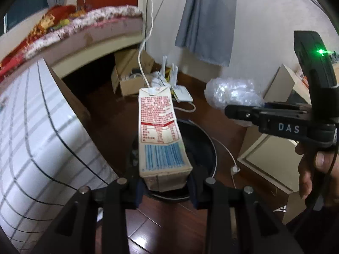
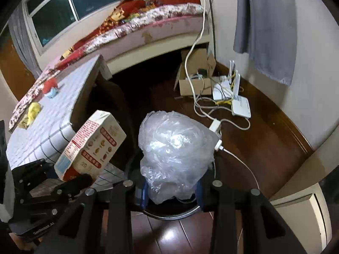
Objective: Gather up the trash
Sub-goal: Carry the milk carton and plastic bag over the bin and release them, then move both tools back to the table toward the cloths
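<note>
My left gripper (image 1: pixel 166 187) is shut on a beige milk carton (image 1: pixel 160 131) with red print and a blue barcode, held lengthwise above a round black trash bin (image 1: pixel 203 139) on the wooden floor. My right gripper (image 2: pixel 170 192) is shut on a crumpled clear plastic bag (image 2: pixel 173 148), held over the same bin's rim (image 2: pixel 169 213). In the left wrist view the right gripper (image 1: pixel 233 111) comes in from the right with the bag (image 1: pixel 231 93) beyond it. In the right wrist view the carton (image 2: pixel 91 148) and the left gripper (image 2: pixel 80 182) show at the lower left.
A low table with a white grid cloth (image 1: pixel 31 137) stands left of the bin. A bed (image 2: pixel 148 21) lies behind. A cardboard box (image 2: pixel 195 78), white routers (image 2: pixel 233 97) and cables (image 2: pixel 211 114) lie on the floor at the back. A pale panel (image 1: pixel 269 158) lies at right.
</note>
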Motion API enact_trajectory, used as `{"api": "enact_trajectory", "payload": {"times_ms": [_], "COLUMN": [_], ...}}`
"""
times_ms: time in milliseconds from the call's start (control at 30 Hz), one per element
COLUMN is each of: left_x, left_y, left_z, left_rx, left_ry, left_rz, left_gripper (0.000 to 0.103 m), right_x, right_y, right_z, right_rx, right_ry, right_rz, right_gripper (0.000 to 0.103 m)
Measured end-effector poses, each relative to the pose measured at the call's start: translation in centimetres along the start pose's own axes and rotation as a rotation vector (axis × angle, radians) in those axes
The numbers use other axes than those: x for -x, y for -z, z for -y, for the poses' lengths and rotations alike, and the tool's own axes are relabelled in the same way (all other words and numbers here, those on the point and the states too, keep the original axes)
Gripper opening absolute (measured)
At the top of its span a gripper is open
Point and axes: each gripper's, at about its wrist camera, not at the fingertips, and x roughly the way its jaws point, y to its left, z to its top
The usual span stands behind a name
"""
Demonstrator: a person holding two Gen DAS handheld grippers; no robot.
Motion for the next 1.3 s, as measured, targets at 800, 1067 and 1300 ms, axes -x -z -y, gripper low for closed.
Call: {"api": "enact_trajectory", "payload": {"times_ms": [800, 1067, 1300], "left_x": [-1.9, -0.3, 2.3], "left_y": [1.9, 1.1, 0.2], "left_z": [-0.8, -1.2, -1.7], "left_rx": [0.089, 0.102, 0.118], "left_ry": [-0.103, -0.136, -0.173], "left_rz": [-0.013, 0.033, 0.101], "left_gripper": [0.092, 0.092, 0.096], "right_x": [-3.9, -2.6, -0.9], "right_y": [-1.1, -1.3, -1.5], "right_z": [3.9, 2.8, 0.8], "right_rx": [-0.118, -0.075, -0.018], "right_ry": [0.196, 0.211, 0.214], "right_rz": [-0.109, -0.081, -0.035], "right_gripper": [0.102, 0.102, 0.102]}}
